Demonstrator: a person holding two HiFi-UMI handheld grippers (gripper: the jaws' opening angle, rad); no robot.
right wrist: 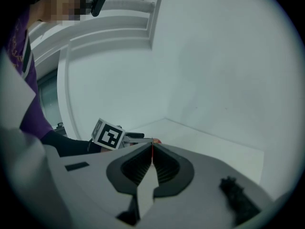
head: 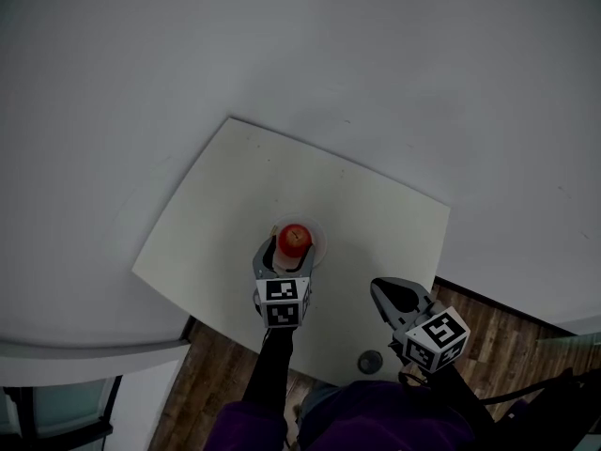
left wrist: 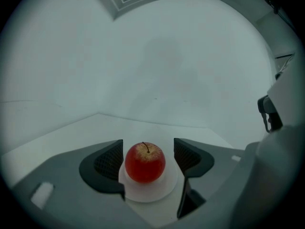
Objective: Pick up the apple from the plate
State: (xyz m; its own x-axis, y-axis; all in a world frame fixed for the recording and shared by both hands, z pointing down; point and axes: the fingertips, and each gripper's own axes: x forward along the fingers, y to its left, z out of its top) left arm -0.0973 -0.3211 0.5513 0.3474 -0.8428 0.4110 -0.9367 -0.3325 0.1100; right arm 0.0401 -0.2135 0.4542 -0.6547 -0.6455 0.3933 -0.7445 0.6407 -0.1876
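Observation:
A red apple [head: 294,240] [left wrist: 145,162] with a short stem sits upright on a small white plate [head: 317,252] [left wrist: 148,193] near the front of the pale table [head: 235,205]. My left gripper [head: 285,255] [left wrist: 147,146] reaches to the plate from the near side, open, with one jaw on each side of the apple. Its pads [left wrist: 110,160] stand a little clear of the fruit. My right gripper [head: 378,288] [right wrist: 152,150] hovers shut and empty over the table's front right part, away from the plate.
A small dark round object [head: 370,361] lies near the table's front edge, close to the right gripper. Wooden floor [head: 225,374] shows below that edge. White walls surround the table on the far sides. The left gripper's marker cube [right wrist: 108,134] shows in the right gripper view.

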